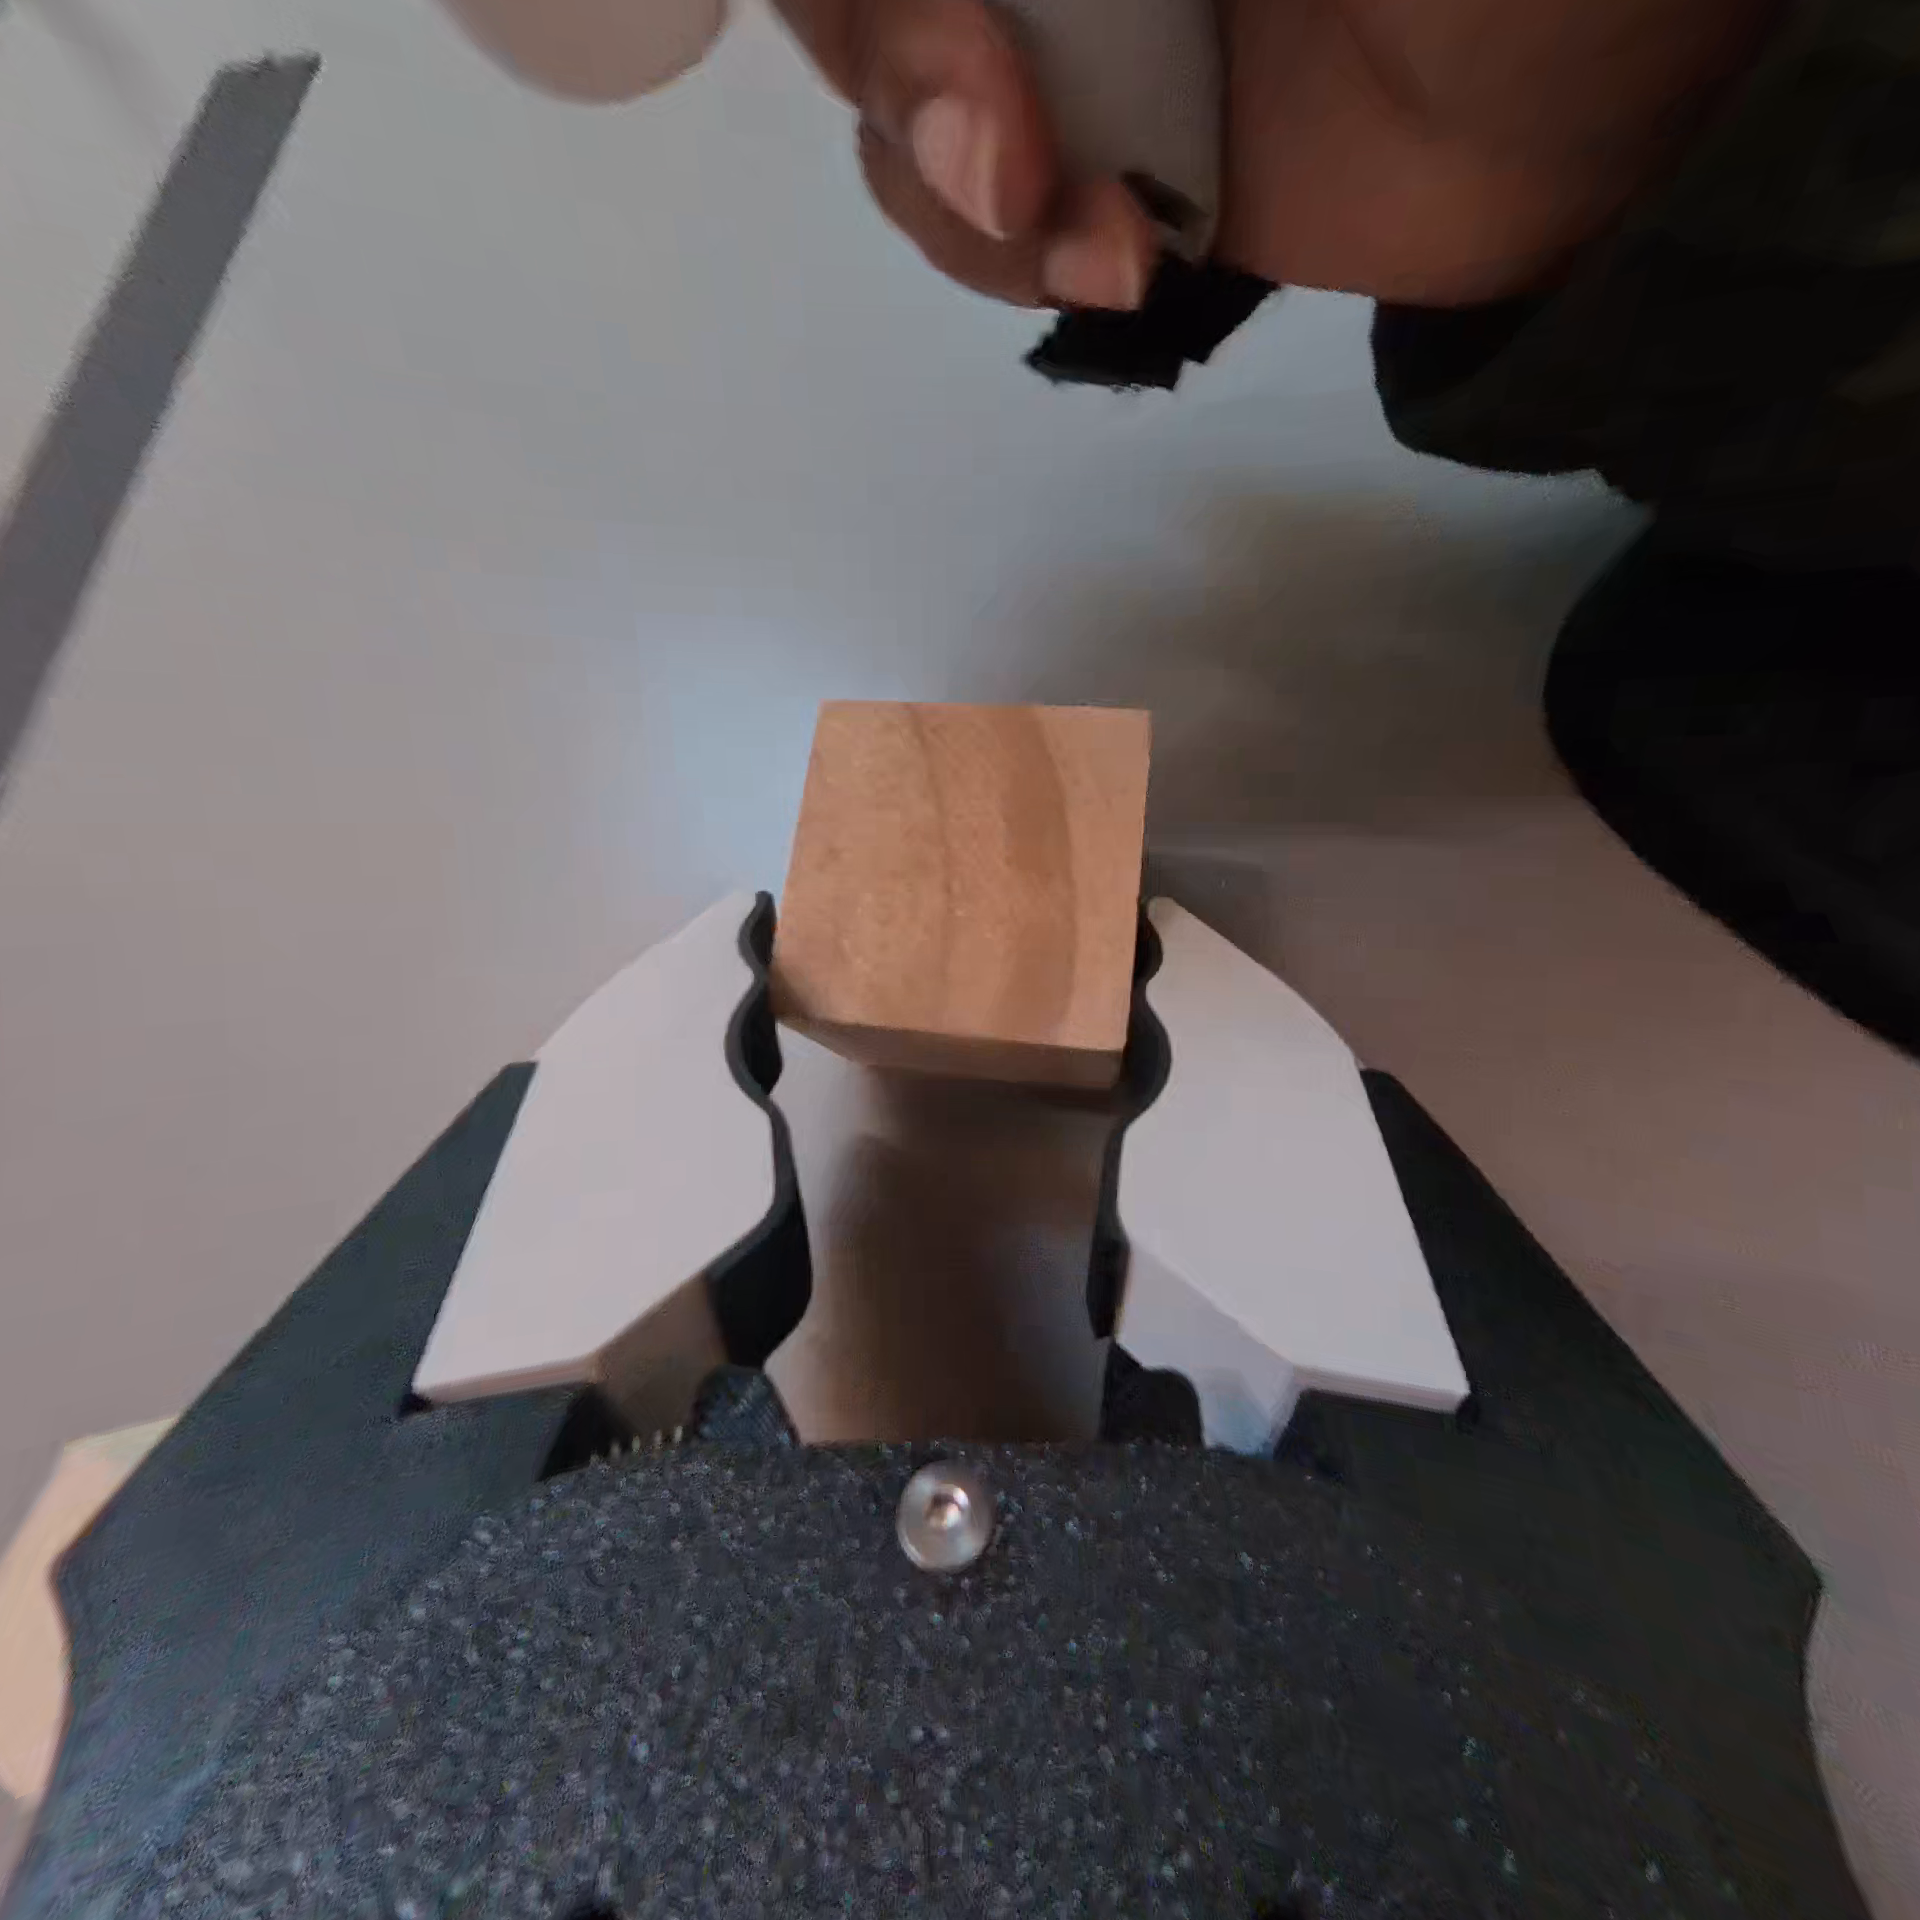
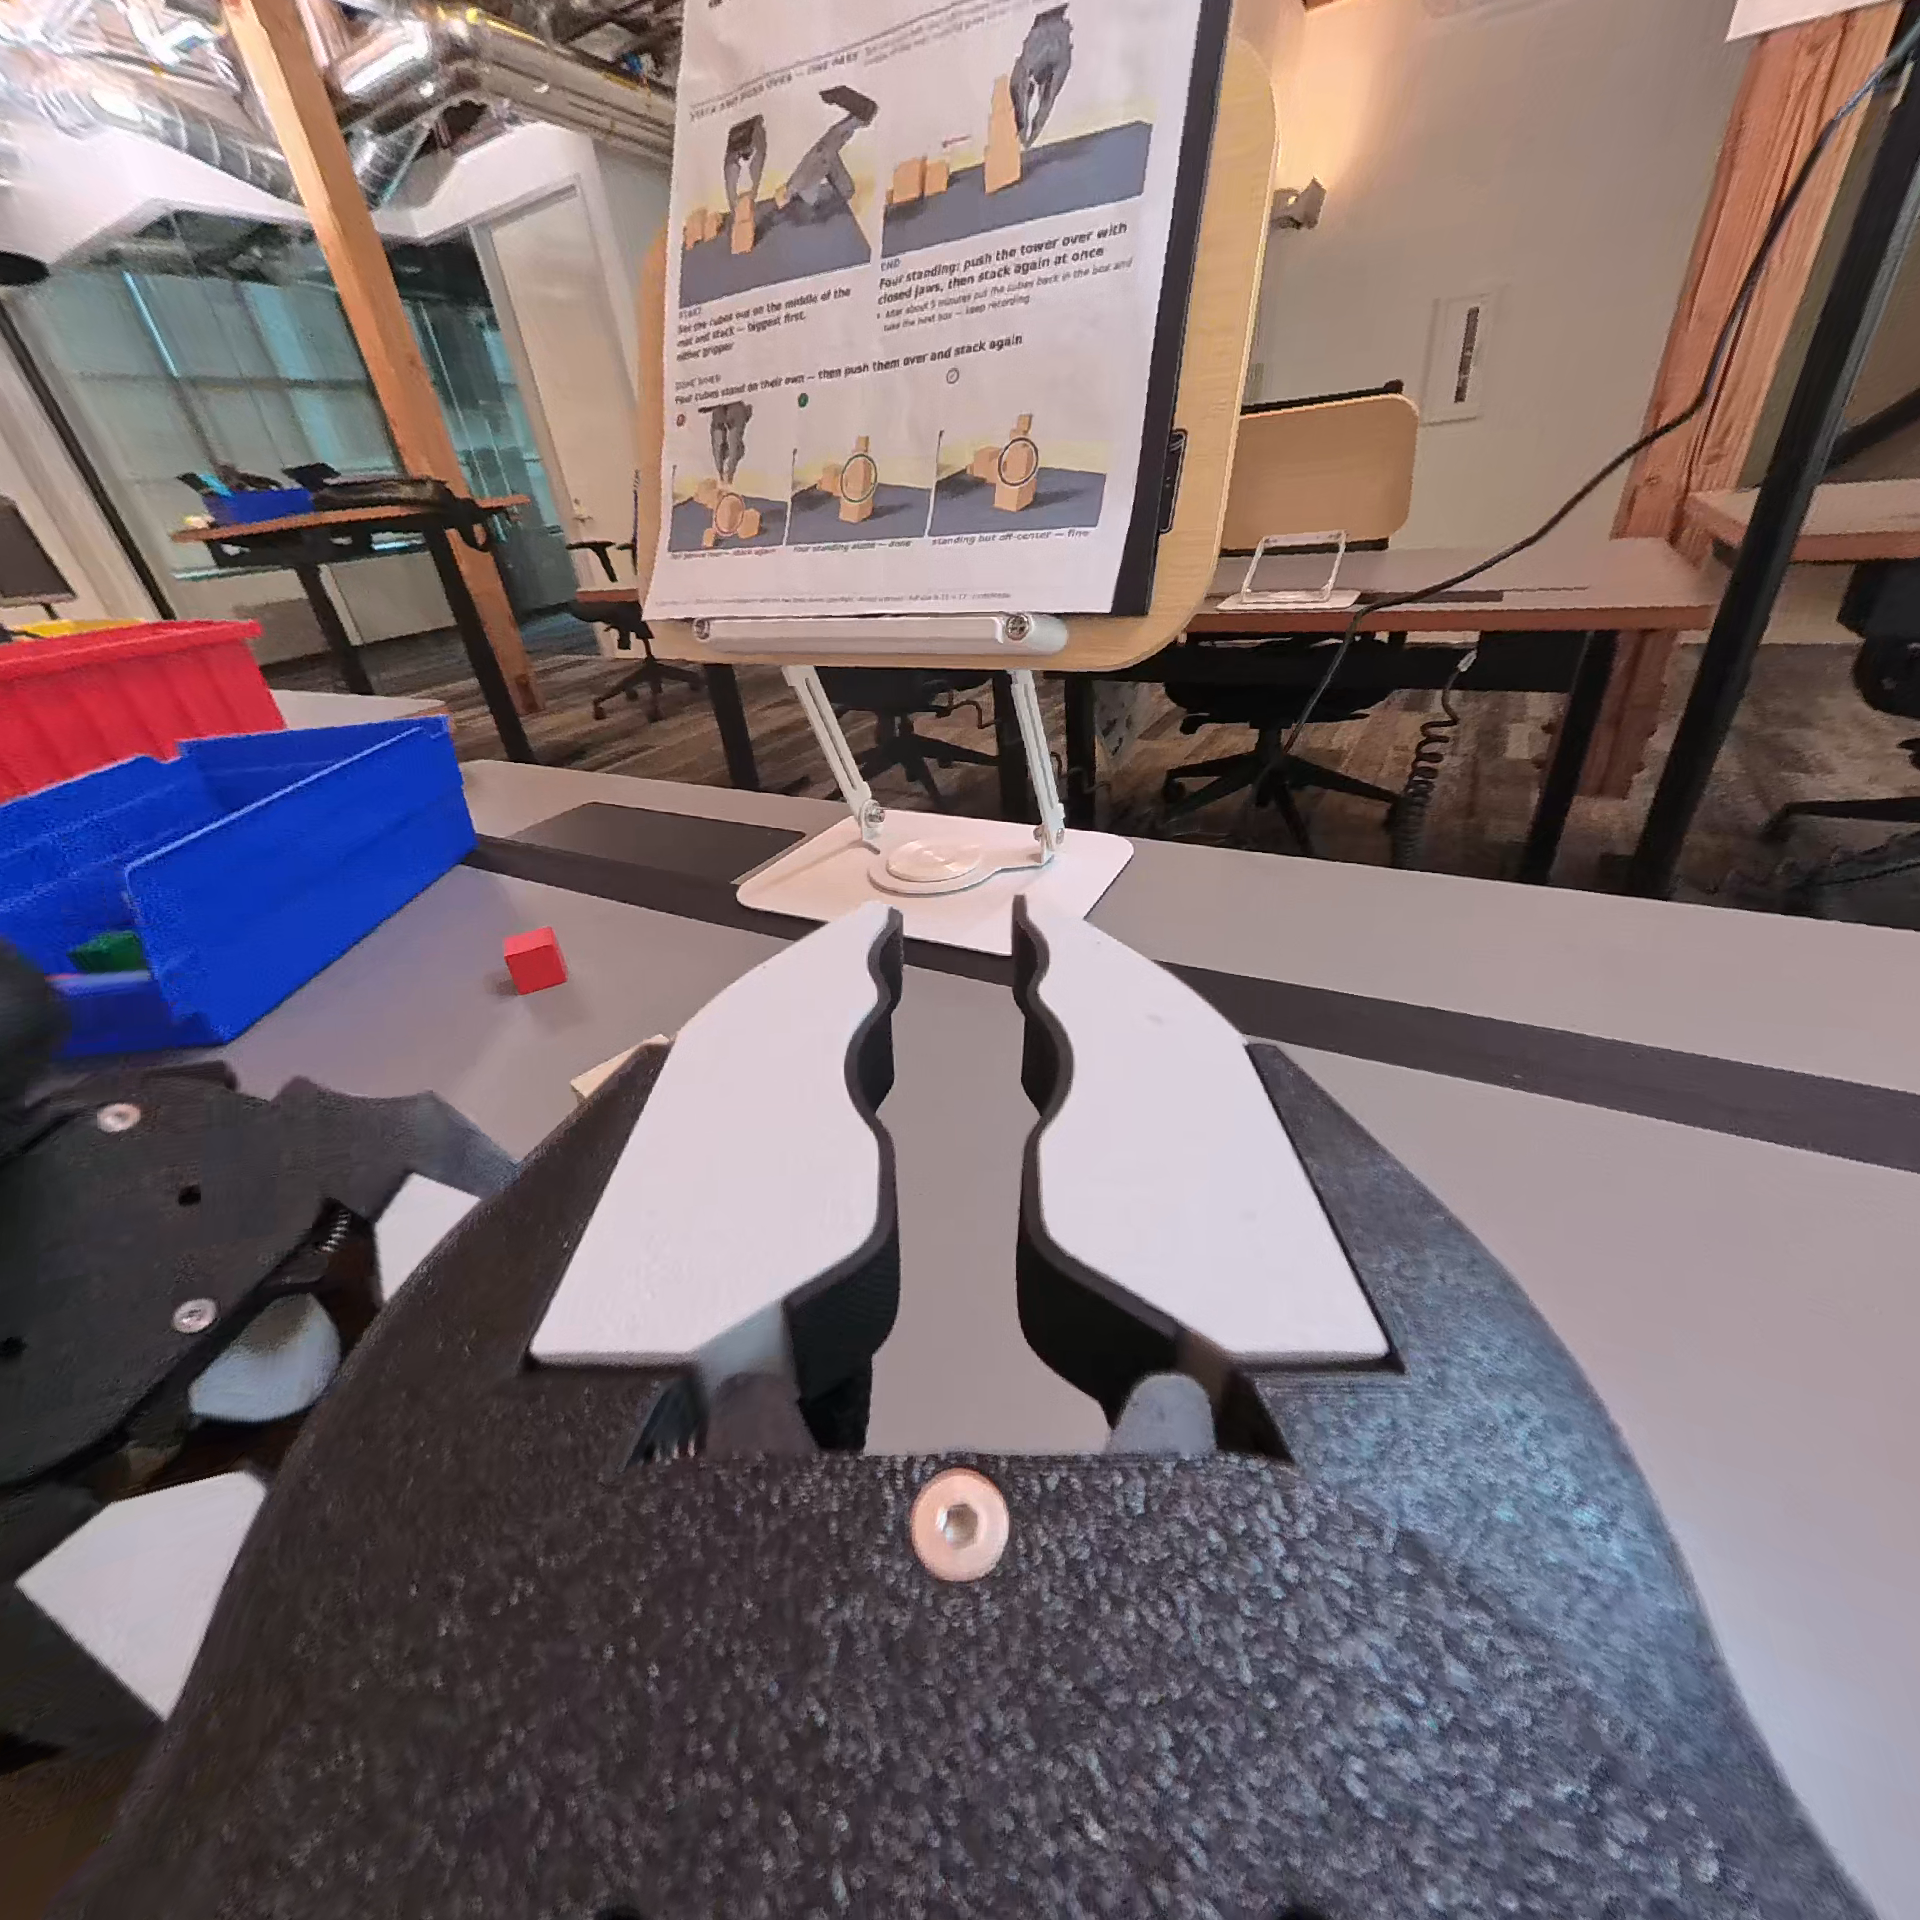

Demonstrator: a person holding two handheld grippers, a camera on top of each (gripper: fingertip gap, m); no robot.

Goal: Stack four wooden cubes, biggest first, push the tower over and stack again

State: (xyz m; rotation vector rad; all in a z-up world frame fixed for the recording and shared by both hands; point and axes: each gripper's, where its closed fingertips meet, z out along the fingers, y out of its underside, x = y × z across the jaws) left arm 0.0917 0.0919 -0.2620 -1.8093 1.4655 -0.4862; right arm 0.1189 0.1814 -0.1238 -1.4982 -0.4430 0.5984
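**Left gripper** [image 1: 956,997]: claw spread wide, angled down over a pale grey tabletop [image 1: 468,623]. The wooden cube [image 1: 966,894] sits between the tips, and its far half reaches past them toward 12 o'clock. It is turned slightly askew to the fingers. The black wavy pads [image 1: 753,997] lie against its near corner at 9 o'clock and its flank at 3 o'clock. Whether they press cannot be told. The skewed fit suggests a cube straddled rather than squarely clamped.

**Hand** [image 1: 1039,156]: at 12 to 1 o'clock above the cube, fingers curled, pinching a black strap end [image 1: 1143,332]. A dark sleeve [image 1: 1714,520] is at 2 o'clock.

**Right gripper** [image 2: 956,935]: claw narrow, a slim gap with nothing in it. It is held level and low over the grey table [image 2: 1558,1299], aimed at 12 o'clock — seemingly idle, clear of the work.

**Left gripper's body**: black plate with screws at 9 o'clock in the right wrist view.

**Red cube** [image 2: 535,961]: lone, at 10 o'clock on the table.

**Blue bin** [image 2: 260,852]: at 9 to 10 o'clock, just past the red cube, with a red bin [image 2: 125,686] behind it. Likely storage for blocks.

**Document stand** [image 2: 935,868]: its white base is just beyond the fingertips at 12 o'clock. It props a printed sheet [image 2: 935,312] upright — probably set to face the operator.
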